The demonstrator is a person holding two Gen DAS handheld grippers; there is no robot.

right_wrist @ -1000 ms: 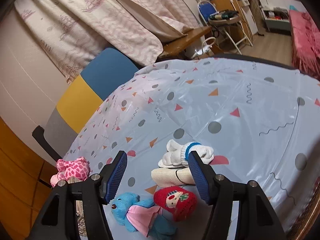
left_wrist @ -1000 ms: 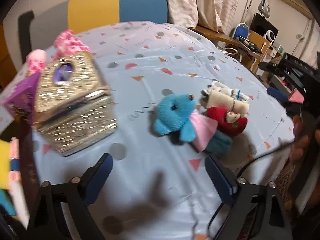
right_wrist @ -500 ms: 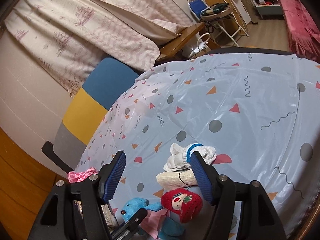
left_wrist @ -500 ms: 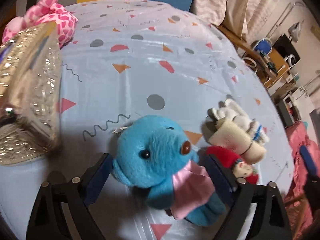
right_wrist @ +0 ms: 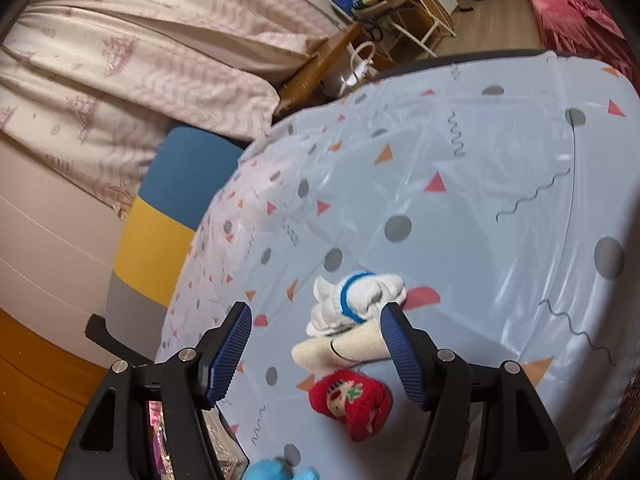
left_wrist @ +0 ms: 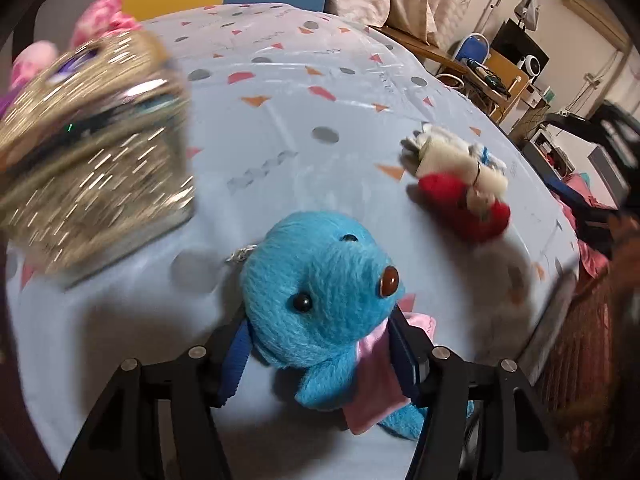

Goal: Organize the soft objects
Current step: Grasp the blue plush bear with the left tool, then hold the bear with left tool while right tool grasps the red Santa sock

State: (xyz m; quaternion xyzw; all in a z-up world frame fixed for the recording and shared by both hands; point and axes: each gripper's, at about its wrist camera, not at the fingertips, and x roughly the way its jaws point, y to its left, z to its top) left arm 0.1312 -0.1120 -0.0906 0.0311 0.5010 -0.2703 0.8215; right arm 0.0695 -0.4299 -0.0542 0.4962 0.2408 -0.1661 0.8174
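Between the closing left gripper [left_wrist: 320,354] fingers, blue plush [left_wrist: 320,300] faces up-right

no readable text, labels, brands or numbers on anything in view

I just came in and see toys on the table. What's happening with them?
Someone is tidying soft toys with a gripper in each hand. The left gripper is closing around the blue plush bear, which sits between its fingers on the spotted tablecloth. The right gripper is open, aimed toward the rolled socks: a white one with a blue band, a cream one and a red one. A sparkly gold box stands nearby.
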